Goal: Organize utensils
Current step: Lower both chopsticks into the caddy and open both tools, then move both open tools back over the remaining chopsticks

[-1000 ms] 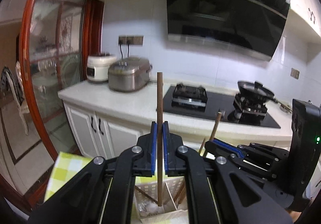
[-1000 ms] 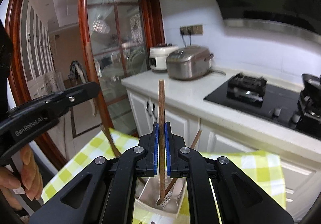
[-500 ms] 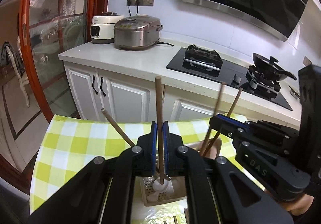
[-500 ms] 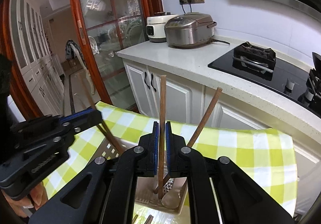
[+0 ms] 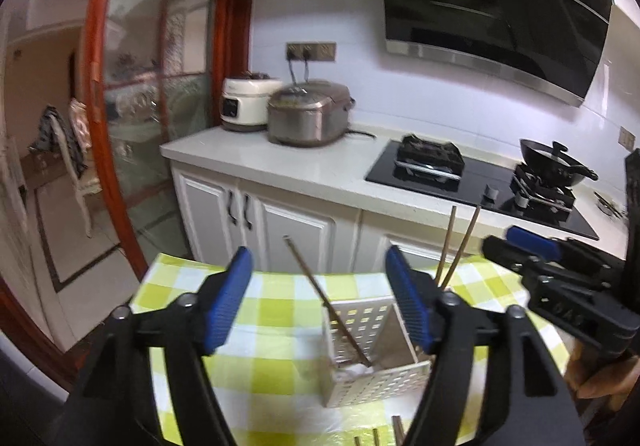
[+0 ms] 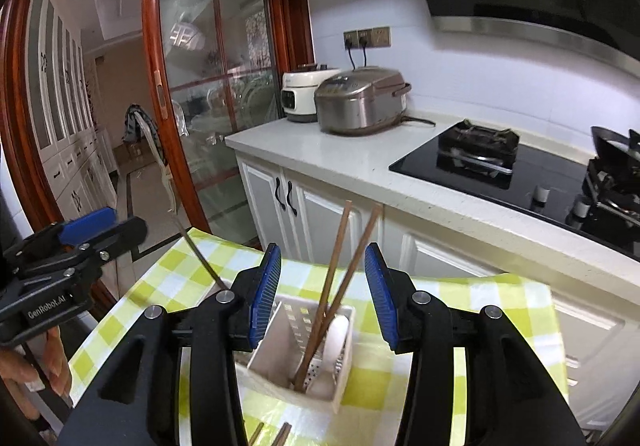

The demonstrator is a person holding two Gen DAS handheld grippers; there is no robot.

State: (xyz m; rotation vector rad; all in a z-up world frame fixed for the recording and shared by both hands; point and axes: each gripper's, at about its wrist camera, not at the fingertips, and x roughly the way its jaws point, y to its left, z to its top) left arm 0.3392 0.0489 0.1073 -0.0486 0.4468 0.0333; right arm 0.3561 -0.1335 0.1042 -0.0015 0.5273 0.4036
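Observation:
A white perforated utensil holder [image 5: 372,342] [image 6: 280,382] stands on the green-checked tablecloth [image 5: 280,310]. One brown chopstick [image 5: 320,294] leans left in its near compartment, free between the pads of my left gripper [image 5: 318,306], whose jaws are opening wide. Two more chopsticks [image 6: 338,258] stand crossed in the other compartment beside a white spoon [image 6: 334,342]. My right gripper [image 6: 323,298] is opening around them, with the pads apart from the sticks. Each gripper also shows in the other's view: the right gripper [image 5: 512,246] and the left gripper [image 6: 108,230].
Loose chopstick ends [image 6: 280,436] lie on the cloth near the holder's front. Behind the table runs a white counter [image 5: 280,166] with two rice cookers [image 5: 308,118], a black hob [image 5: 460,174] and a pan [image 5: 556,162]. A wood-framed glass door [image 6: 168,106] stands at the left.
Both grippers have let go of the chopsticks they were shut on, and their jaws now stand apart. The released sticks rest in the holder, the left one tipped over to the left.

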